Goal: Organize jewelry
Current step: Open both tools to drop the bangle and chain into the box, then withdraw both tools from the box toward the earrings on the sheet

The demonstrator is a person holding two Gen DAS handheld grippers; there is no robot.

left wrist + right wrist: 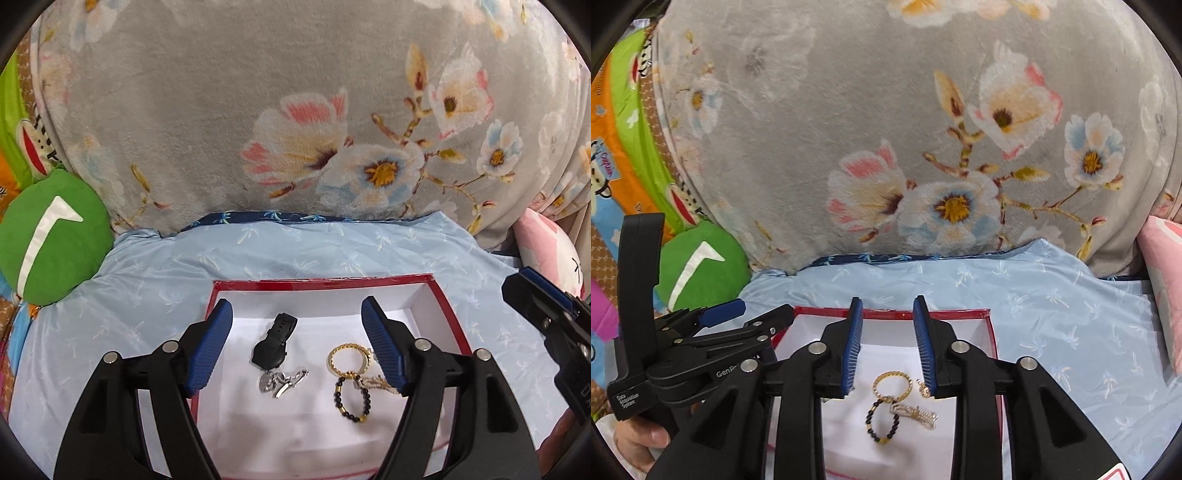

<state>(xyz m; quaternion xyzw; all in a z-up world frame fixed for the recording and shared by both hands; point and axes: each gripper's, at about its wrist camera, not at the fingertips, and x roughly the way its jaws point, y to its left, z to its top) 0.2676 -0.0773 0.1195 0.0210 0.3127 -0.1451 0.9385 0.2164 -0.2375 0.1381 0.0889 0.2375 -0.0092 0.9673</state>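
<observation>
Left wrist view: the left gripper [297, 339] hangs over a shallow red-rimmed box [321, 283] with a smooth white floor, its ribbed blue pads spread wide with nothing between them. The jewelry lies on the box floor. A black watch [272, 343] with a matte strap lies left of centre. Just near of it is a shiny silver piece [282, 380], tangled and hard to identify. To the right a twisted gold bangle [347, 359] touches a bracelet of dark round beads with gold spacers [352, 397]. A pale beaded strand [376, 384] beside them runs partly behind the right finger. The box sits on a light blue, slightly wrinkled bedsheet [147, 288] with a faint palm print. Behind rises a plush grey floral blanket [221, 110]; a round green cushion [51, 240] lies far left. The right gripper's black frame [550, 328] is cut off at the right edge.

Right wrist view: the right gripper [888, 347] has its pads moderately apart and empty, above the gold bangle [892, 384], the dark bead bracelet [882, 421] and a gold-and-pearl strand [918, 413]. A small gold piece [924, 387] is partly hidden by the right finger. The box rim [960, 314] shows beyond; the watch is out of sight. At left, the left gripper [746, 314] appears side-on, and a hand [639, 439] grips its handle, mostly cut off.
</observation>
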